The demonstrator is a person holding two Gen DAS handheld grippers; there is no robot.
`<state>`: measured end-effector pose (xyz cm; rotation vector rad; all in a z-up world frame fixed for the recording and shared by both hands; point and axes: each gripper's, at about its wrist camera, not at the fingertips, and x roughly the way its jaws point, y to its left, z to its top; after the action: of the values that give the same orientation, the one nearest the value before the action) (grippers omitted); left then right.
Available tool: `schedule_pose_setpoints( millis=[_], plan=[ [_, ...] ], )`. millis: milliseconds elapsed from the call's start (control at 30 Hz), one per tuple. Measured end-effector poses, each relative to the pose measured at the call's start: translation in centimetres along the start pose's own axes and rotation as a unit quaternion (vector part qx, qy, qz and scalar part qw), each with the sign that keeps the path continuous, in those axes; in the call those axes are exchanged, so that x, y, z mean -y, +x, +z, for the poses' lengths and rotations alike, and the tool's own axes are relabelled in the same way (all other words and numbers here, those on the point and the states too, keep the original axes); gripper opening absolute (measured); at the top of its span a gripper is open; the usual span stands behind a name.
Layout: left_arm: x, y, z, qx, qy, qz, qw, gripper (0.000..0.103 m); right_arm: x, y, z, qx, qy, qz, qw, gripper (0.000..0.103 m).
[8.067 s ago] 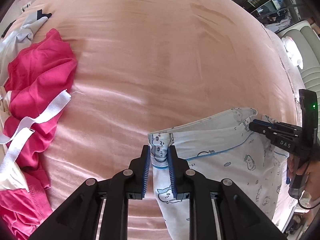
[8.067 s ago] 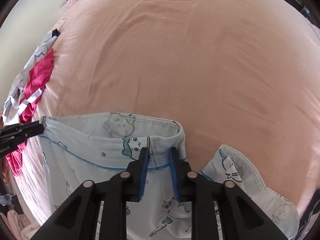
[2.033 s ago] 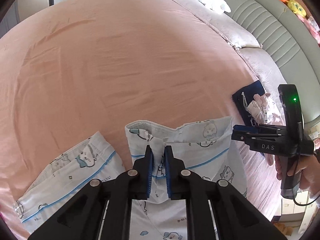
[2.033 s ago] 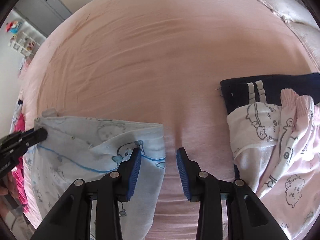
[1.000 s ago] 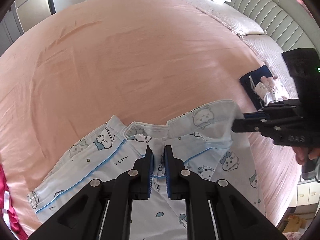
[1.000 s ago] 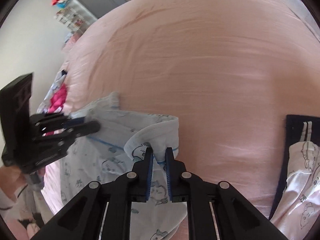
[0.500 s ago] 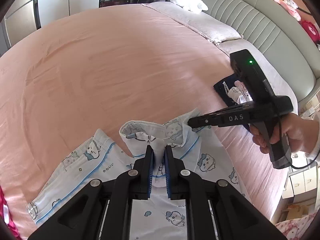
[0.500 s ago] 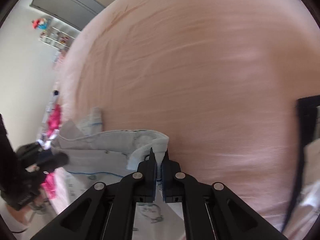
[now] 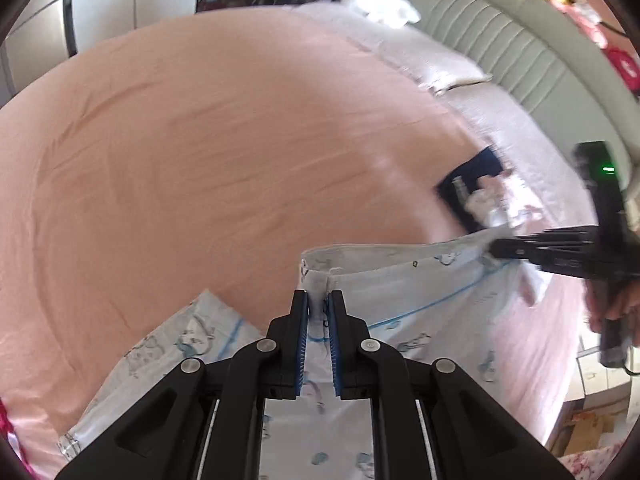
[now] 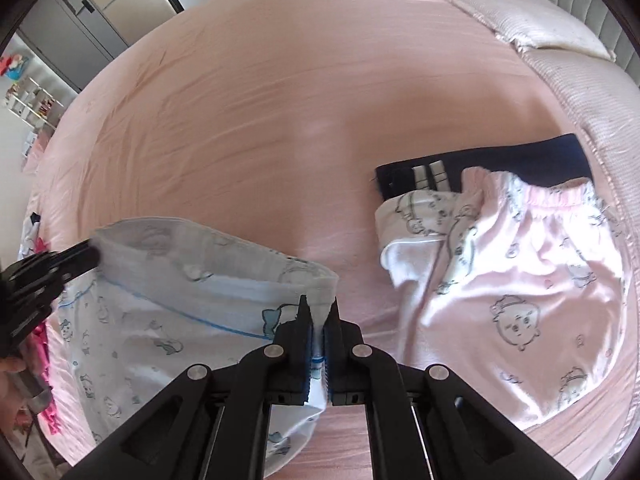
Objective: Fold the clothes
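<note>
A pale blue printed garment (image 9: 420, 296) with a blue stripe hangs stretched between my two grippers above the pink bed. My left gripper (image 9: 318, 300) is shut on its upper left corner. My right gripper (image 10: 319, 312) is shut on its upper right corner; it also shows in the left wrist view (image 9: 500, 248) at the right, pinching the cloth. The garment (image 10: 180, 292) spreads left of the right gripper, and the left gripper (image 10: 86, 258) shows at its far end. A loose part of the garment (image 9: 168, 356) trails down at the lower left.
The pink bed sheet (image 9: 220, 152) fills both views. A folded navy garment (image 10: 492, 164) and pink printed clothes (image 10: 520, 272) lie stacked at the right. Red clothes (image 10: 40, 344) lie at the far left edge. A grey padded headboard (image 9: 500, 48) stands behind.
The right gripper has pulled away to the right, so the garment's top edge is now stretched straight between the two grippers. Both views have swung toward the folded stack.
</note>
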<state>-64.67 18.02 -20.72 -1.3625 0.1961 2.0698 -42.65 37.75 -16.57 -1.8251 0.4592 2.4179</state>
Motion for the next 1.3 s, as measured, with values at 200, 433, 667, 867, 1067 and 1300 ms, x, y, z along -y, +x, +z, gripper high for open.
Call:
schedule_pose_setpoints(
  millis=[200,433,667,867,1067,1300],
  plan=[
    [-2.8,3.6,3.4,-0.031,0.001,0.055,0.9980,0.008,-0.3,-0.4,1.4,0.038,-0.011,-0.007,0.999,0.034],
    [-0.1,0.3,2.7,-0.043,-0.008,-0.047,0.9979,0.049,-0.4,-1.3,1.1,0.003,-0.035,-0.003,0.999,0.035],
    [3.5,4.9,1.1,-0.083,0.080,-0.005,0.9933,0.005,-0.3,3.0,0.1,-0.065,-0.029,-0.015,0.997,0.035],
    [2.2,3.1,2.9,-0.036,0.065,0.036,0.9966,0.004,-0.7,1.5,0.2,-0.014,-0.017,0.000,1.000,0.036],
    [-2.9,6.8,2.5,-0.095,0.024,0.055,0.9936,0.006,-2.0,1.4,0.0,0.005,-0.073,-0.003,0.997,0.047],
    [-1.5,1.8,3.6,-0.007,0.016,0.074,0.9971,0.026,-0.9,4.9,-0.2,-0.047,-0.102,-0.109,0.988,0.047]
  ],
)
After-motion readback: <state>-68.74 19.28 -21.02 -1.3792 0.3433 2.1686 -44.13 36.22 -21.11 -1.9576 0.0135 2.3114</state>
